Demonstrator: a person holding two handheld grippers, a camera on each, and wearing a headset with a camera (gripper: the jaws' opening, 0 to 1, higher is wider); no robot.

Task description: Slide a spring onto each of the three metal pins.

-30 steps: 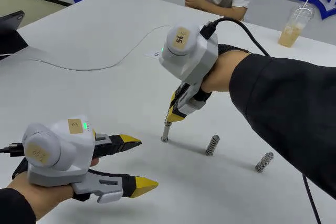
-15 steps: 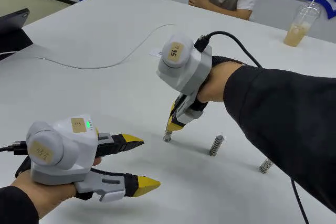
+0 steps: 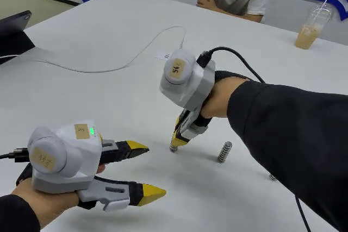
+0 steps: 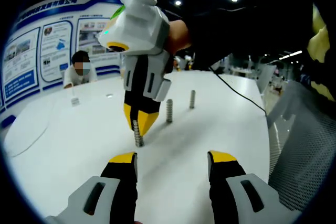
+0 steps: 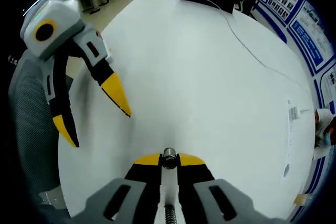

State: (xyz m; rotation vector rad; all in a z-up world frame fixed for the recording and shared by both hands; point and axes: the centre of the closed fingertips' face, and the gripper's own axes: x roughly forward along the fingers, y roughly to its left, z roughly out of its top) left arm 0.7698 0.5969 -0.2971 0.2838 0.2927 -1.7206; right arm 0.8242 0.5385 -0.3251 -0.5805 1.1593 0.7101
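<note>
Handwritten on a tan sticker (image 3: 175,69) atop the right gripper (image 3: 175,144): two digits, seemingly "95", turned sideways. On the left gripper (image 3: 151,169), two tan labels (image 3: 81,130) with marks too faint to read. Wall posters (image 4: 55,45) in the left gripper view: print too small to read.

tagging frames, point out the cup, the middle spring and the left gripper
cup (image 3: 311,30): head view, on its tan-filled body
middle spring (image 3: 224,151): head view, on its mid coils
left gripper (image 3: 154,169): head view, midway between its yellow tips
</note>
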